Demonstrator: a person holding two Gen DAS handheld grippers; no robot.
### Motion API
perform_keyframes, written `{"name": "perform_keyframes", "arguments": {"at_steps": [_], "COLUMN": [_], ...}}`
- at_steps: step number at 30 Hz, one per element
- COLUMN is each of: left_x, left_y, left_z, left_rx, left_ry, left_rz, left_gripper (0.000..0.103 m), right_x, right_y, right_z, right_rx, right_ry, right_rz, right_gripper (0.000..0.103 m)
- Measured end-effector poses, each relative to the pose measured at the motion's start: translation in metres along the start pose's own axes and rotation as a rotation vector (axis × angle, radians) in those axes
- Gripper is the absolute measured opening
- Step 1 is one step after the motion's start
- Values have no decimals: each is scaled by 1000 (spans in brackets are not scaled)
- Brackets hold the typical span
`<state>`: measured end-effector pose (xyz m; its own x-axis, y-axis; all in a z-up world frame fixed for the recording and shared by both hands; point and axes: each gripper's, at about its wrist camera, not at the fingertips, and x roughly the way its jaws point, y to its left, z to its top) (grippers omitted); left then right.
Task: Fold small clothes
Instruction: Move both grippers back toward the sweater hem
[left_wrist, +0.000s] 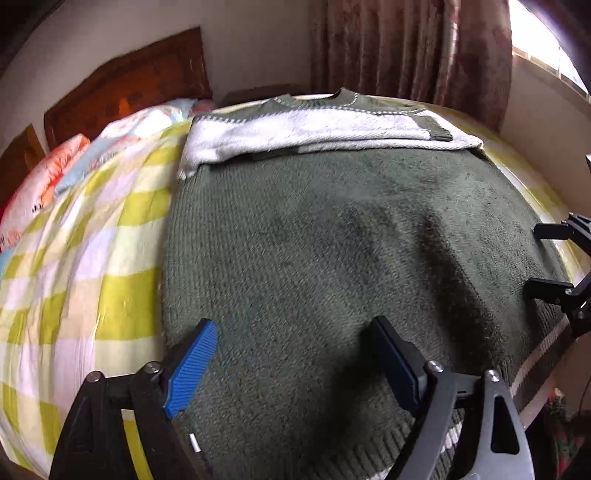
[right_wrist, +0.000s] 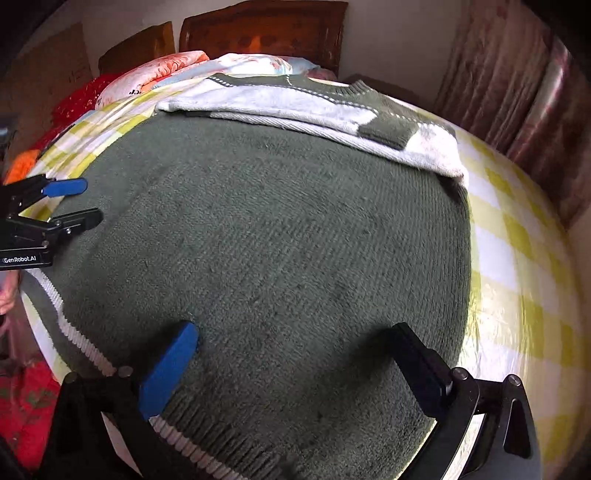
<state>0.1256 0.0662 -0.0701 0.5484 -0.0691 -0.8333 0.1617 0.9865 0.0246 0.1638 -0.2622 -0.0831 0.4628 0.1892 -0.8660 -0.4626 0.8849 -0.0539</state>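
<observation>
Blue-padded fingers (left_wrist: 192, 365) of my left gripper (left_wrist: 295, 365) gaped wide above the green sweater's (left_wrist: 314, 258) hem. My right gripper (right_wrist: 295, 369) hovered equally wide near the bed's (right_wrist: 517, 258) front edge.

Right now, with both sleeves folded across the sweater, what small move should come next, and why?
Probably lower both grippers to pinch the hem. The sweater lies flat on the bed, sleeves crossed near the collar, and the left gripper and right gripper hover open above its lower edge, ready to fold it toward the collar.
</observation>
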Motion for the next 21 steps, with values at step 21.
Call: {"name": "perform_keyframes", "arguments": {"at_steps": [21], "left_x": [-35], "left_y": [-56], "left_z": [-35], "left_rx": [142], "left_ry": [-23], "left_rz": [-104], "left_gripper": [64], "right_x": [-7], "right_y": [64], "right_z": [2], "right_rx": [-186], "right_ry": [1], "right_rz": [-57], "right_gripper": [103]}}
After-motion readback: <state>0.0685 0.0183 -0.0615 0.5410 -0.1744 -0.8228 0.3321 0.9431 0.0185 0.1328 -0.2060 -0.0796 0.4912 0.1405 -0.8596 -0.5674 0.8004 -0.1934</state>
